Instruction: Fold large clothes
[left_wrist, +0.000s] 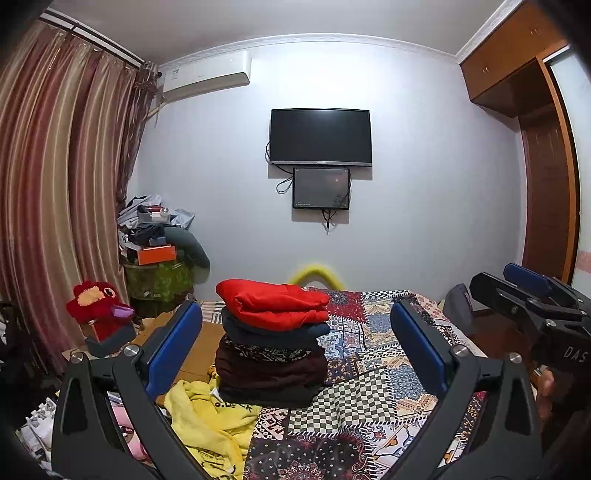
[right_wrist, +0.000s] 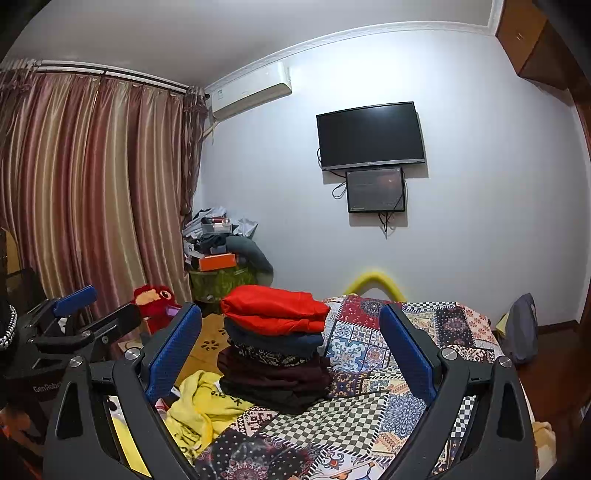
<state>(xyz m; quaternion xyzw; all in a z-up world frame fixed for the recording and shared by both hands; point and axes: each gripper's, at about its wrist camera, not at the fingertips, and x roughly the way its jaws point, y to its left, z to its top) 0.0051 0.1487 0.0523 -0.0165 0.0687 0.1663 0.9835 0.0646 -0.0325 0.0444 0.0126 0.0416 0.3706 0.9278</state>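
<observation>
Left gripper (left_wrist: 295, 354): jaws spread wide, holding nothing, raised above the bed (left_wrist: 369, 406); right gripper (right_wrist: 291, 354): likewise wide apart, holding nothing. Stack of folded clothes (left_wrist: 271, 339), red garment (left_wrist: 273, 302) on top, stands on the patchwork bed at 12 o'clock between the blue pads. Yellow garment (left_wrist: 207, 421), unfolded at 7 o'clock, is partly hidden behind the left finger.

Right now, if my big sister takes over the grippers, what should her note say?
Left gripper: open, empty, above the bed.
Right gripper: open, empty too.
Done: a folded stack sits on the bed, red garment on top.
Left: the yellow garment lies crumpled beside the stack, unfolded. Probably fold it next and add it on top.
</observation>
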